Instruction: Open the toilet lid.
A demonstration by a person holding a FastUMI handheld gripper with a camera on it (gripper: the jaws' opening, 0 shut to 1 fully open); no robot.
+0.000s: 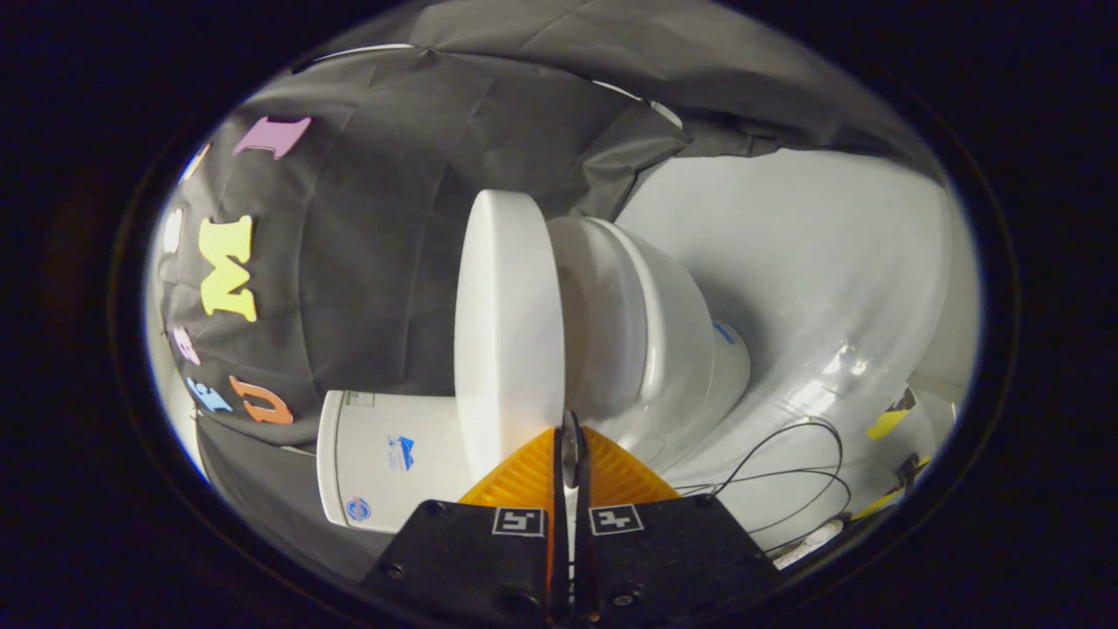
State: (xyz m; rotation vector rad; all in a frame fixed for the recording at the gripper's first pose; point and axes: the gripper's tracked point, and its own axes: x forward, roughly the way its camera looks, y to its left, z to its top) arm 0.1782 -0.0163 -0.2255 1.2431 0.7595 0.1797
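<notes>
Gripper view: gripper [569, 437] pinching smooth rounded toilet lid [507, 332] edge.

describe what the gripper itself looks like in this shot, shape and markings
The gripper has two ribbed, wedge-shaped fingers tapering forward to a point. Each sits on a flat black plate with visible screws and a small square black-and-white marker.

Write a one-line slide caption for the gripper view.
Gripper fingers nearly closed on the edge of the white toilet lid, which stands parted from the white ceramic bowl.
</notes>
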